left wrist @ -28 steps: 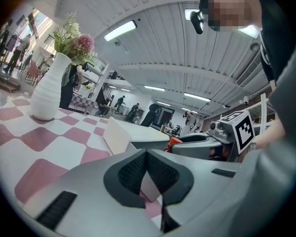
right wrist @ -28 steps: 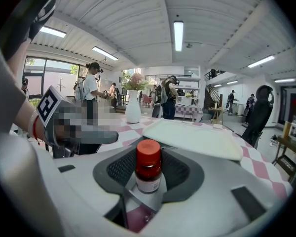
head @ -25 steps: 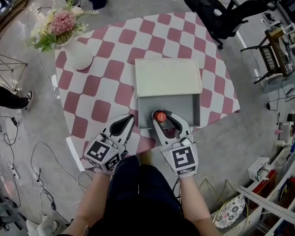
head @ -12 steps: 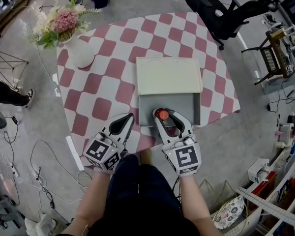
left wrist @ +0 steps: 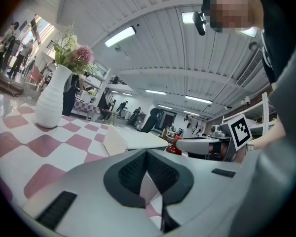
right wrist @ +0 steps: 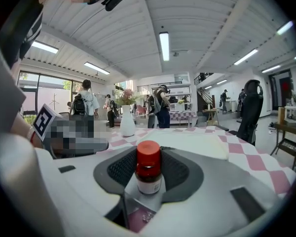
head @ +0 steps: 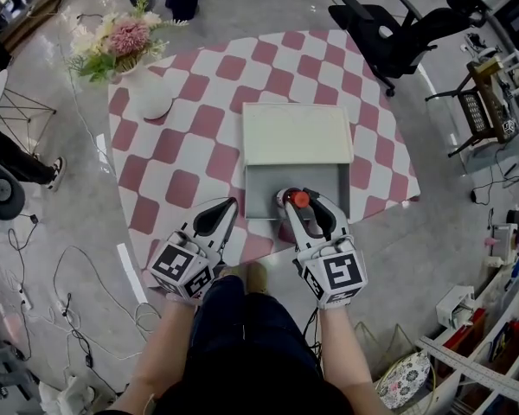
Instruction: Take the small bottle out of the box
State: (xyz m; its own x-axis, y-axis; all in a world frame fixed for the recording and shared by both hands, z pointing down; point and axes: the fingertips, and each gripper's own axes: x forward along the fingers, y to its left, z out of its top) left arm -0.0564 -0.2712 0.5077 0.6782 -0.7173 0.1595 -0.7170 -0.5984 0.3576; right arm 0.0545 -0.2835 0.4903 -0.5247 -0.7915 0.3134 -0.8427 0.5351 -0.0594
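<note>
Bottle upright: the small bottle (right wrist: 148, 174) has its long axis vertical, red cap on top, and is clamped at its sides between the dark pads of the right tongs (head: 299, 201). In the head view it sits over the near edge of the grey tray of the box (head: 333, 184), whose cream lid (head: 296, 134) lies open behind. To the left of the box, the left tongs (head: 225, 207) hover over the checked tabletop (head: 182, 145), pads pressed together with nothing between them. A vase of flowers (head: 145, 93) stands well apart, at the far left
</note>
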